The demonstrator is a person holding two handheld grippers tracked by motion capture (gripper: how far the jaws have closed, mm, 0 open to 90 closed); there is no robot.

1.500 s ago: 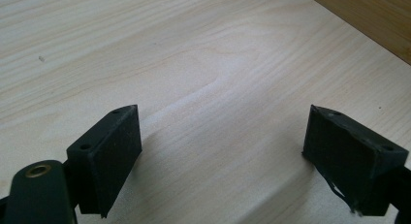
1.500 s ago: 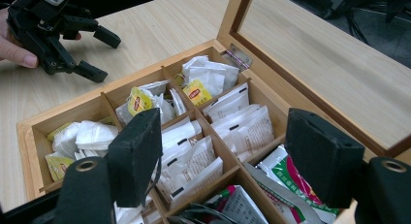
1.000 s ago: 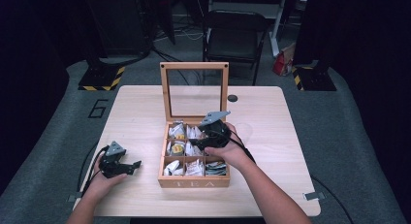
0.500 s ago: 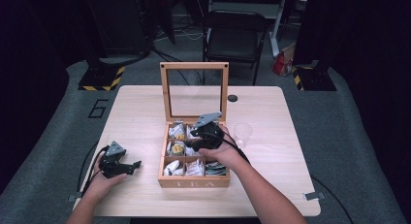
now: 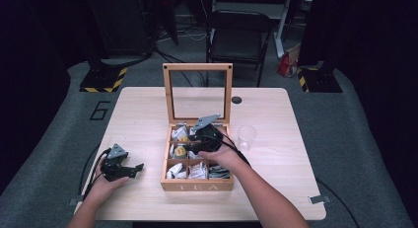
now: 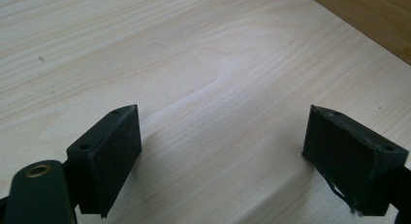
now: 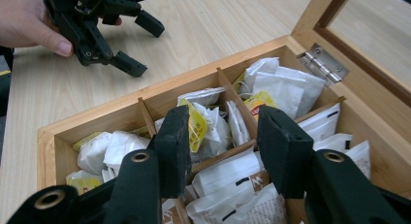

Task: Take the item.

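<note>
An open wooden tea box (image 5: 197, 186) with a raised glass lid (image 5: 198, 67) sits mid-table, its compartments full of white and yellow tea bags (image 7: 213, 129). My right gripper (image 5: 187, 147) hangs low over the box's middle row. Its jaws (image 7: 228, 146) have just been closing and straddle the tea bags in the middle compartment, with a yellow-tagged bag (image 7: 197, 123) beside the left pad; I see no pad pressing on a bag. Left of the box, my left gripper (image 5: 136, 170) rests on the table (image 6: 194, 64), open (image 6: 223, 151) and empty, and appears again in the right gripper view (image 7: 140, 44).
A clear plastic cup (image 5: 246, 136) stands just right of the box. A small black disc (image 5: 237, 99) lies behind it on the tabletop. A folding chair (image 5: 239, 30) stands beyond the far edge. The box's wooden wall (image 6: 368, 15) is close to my left gripper.
My right gripper has shifted left and lower into the box, and its jaws stand narrower than before. The left gripper has stayed put.
</note>
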